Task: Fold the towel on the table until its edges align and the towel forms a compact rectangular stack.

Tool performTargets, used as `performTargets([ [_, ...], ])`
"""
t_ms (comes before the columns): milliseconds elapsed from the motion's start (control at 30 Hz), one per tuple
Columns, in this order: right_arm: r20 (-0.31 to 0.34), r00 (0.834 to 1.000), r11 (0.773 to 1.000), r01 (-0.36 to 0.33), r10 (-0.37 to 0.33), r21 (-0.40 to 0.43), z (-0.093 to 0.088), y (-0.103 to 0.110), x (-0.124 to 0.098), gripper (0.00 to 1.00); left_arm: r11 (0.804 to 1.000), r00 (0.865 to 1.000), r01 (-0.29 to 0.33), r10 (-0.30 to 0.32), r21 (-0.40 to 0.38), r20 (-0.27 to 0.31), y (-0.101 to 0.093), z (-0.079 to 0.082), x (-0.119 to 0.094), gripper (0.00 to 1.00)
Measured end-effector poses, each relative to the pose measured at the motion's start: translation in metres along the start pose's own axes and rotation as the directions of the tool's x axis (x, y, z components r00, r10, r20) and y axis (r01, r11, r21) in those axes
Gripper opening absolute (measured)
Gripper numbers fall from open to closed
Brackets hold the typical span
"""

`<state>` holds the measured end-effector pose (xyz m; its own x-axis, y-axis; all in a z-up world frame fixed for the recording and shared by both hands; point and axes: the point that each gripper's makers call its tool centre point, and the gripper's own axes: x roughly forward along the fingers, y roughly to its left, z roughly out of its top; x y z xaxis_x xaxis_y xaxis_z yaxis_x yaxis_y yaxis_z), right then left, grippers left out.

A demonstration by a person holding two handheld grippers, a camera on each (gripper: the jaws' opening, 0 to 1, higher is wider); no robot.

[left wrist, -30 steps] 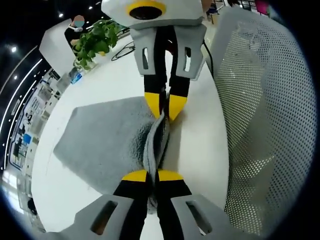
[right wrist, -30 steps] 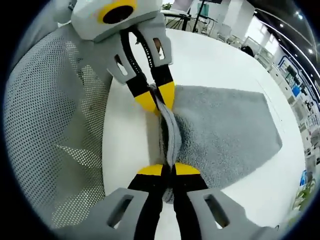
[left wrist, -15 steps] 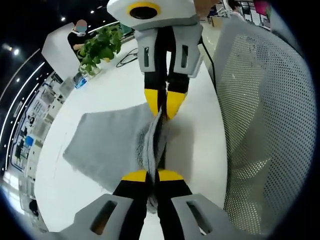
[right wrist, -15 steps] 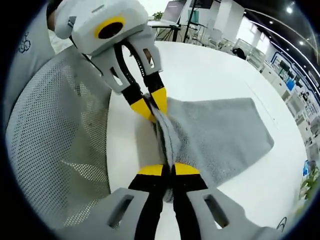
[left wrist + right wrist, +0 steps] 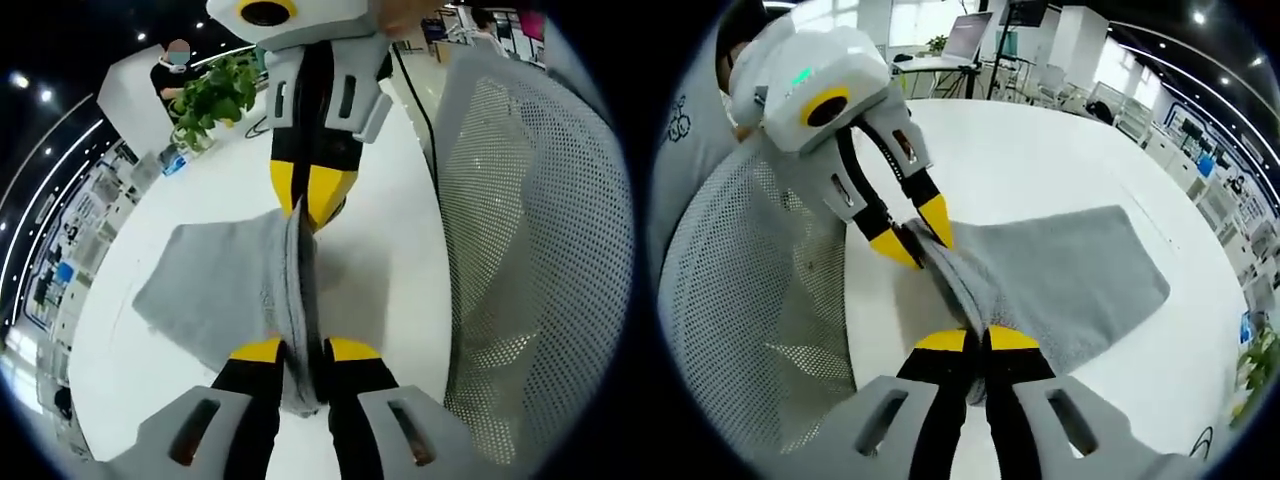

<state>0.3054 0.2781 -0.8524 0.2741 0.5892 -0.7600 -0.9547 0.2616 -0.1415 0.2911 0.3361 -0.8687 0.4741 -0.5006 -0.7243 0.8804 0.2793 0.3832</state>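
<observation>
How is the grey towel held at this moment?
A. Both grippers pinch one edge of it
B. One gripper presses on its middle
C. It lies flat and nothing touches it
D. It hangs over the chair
A: the left gripper and the right gripper are both shut on one edge of the grey towel, which is bunched between them.

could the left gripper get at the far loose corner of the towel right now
Probably not: the left gripper is shut on the towel's near edge, as is the right gripper. The path looks free, but its fingers are occupied.

Grey towel (image 5: 225, 285) (image 5: 1070, 275), one edge raised, rest on table.
</observation>
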Motion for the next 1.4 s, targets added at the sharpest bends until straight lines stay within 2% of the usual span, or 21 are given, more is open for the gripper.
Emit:
performTargets([
  [133,0.002,1.0,1.0,-0.002,0.002,-0.005,0.004,0.001,-0.002,0.02,1.0,0.999,-0.023,0.024,0.009,-0.039,0.004,-0.006,0.007,0.2],
  [167,0.001,1.0,1.0,-0.003,0.003,-0.01,0.005,0.001,-0.002,0.02,0.999,0.998,-0.05,0.05,0.012,-0.043,0.008,-0.006,0.007,0.18],
  [267,-0.005,1.0,1.0,-0.001,0.001,-0.02,0.005,-0.001,-0.003,0.02,0.998,0.998,-0.059,0.058,-0.031,-0.03,0.012,-0.003,0.004,0.11],
  [433,-0.005,1.0,1.0,-0.017,0.017,-0.01,0.004,0.001,-0.006,0.02,0.998,0.999,-0.031,0.031,-0.058,-0.011,0.012,-0.001,0.0,0.08],
  [567,-0.014,1.0,0.999,-0.028,0.027,-0.029,0.006,0.006,-0.012,0.02,0.999,1.0,-0.025,0.025,-0.04,-0.012,0.012,0.005,-0.008,0.07],
  [933,0.009,0.997,0.997,-0.076,0.076,-0.003,0.015,0.021,-0.042,0.03,0.998,0.999,0.013,-0.01,-0.068,0.043,0.011,0.029,-0.039,0.07],
  [1400,0.037,0.99,0.99,-0.139,0.138,0.026,0.032,0.041,-0.072,0.03,0.993,0.995,0.056,-0.047,-0.099,0.092,0.008,0.05,-0.074,0.06],
])
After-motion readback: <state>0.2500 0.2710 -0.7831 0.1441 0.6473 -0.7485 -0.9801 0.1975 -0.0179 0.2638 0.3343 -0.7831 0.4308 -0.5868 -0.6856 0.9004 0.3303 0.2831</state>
